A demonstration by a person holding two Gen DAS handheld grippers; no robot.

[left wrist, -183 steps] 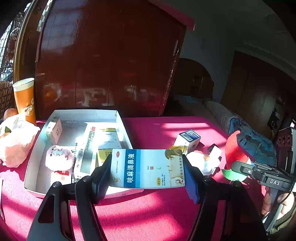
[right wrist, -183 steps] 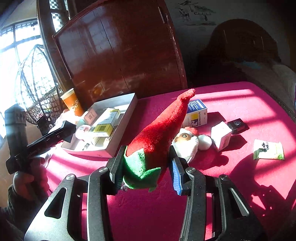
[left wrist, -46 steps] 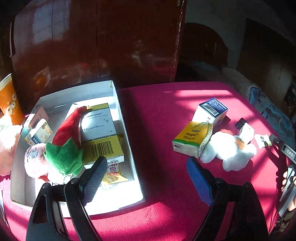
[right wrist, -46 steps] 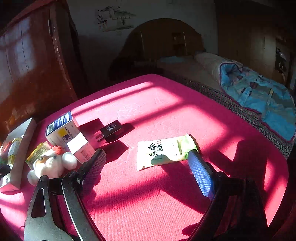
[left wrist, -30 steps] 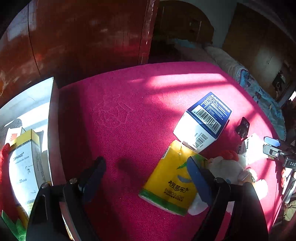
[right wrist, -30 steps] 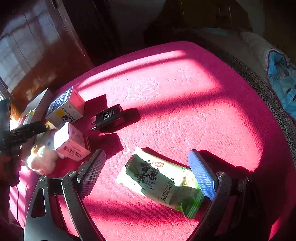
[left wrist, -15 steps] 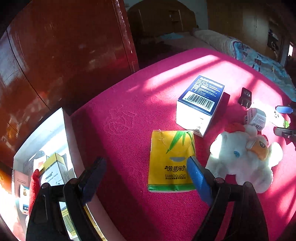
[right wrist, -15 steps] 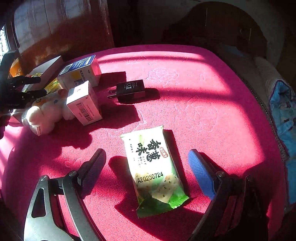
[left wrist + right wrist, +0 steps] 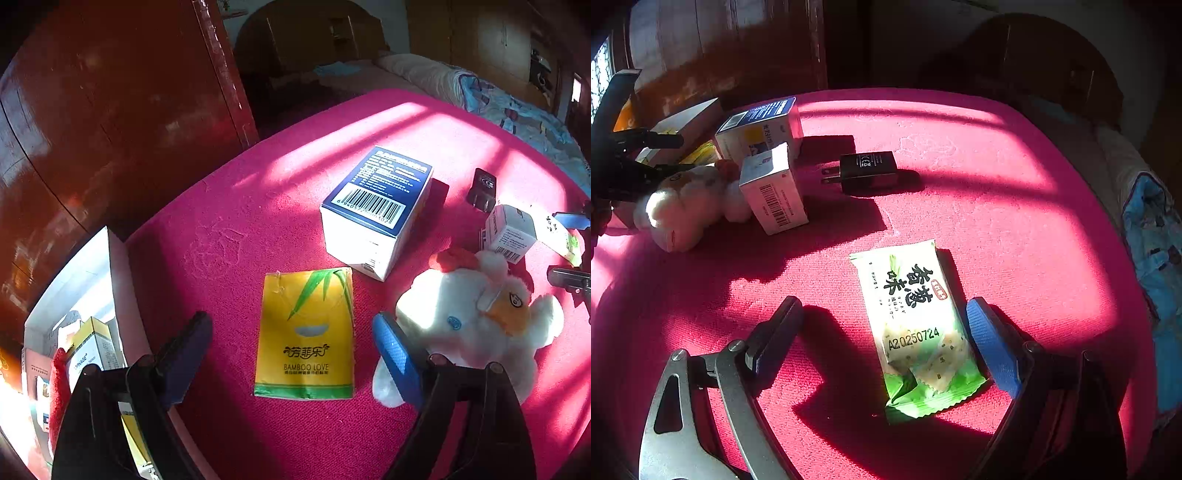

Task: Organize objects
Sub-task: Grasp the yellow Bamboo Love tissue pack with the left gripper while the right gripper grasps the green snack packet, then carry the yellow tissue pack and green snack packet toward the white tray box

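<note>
Now, over on the left: white box (image 9: 92,266) at nine o'clock of the left wrist view, cartons already inside. Left gripper (image 9: 291,350) spread wide, empty, straddling the yellow tissue pack (image 9: 306,332) lying flat on the pink cloth (image 9: 229,251). Pack nicely centred between the fingers, long axis running twelve to six. Best to come straight down, pads on the two long edges, closing gently since a soft pack probably buckles. Blue-topped box (image 9: 376,206) at one o'clock, its near corner just beside the pack; white plush toy (image 9: 476,317) at three o'clock, crowding the blue finger pad (image 9: 395,358). Worth keeping that pad clear of the fur, or both could come up together.

Moving right: right gripper (image 9: 886,332) also released, nothing held. Green snack packet (image 9: 916,325) flat on the cloth, off-centre, close beside the blue pad at four o'clock and well apart from the dark pad at eight. Wise to shift toward three o'clock first, then lower and pinch across the narrow width. Thin, crinkly wrapper, likely to slide, so pads low to the cloth. Black charger (image 9: 864,171) at twelve o'clock and small white carton (image 9: 772,188) at ten, well out of the way.
</note>
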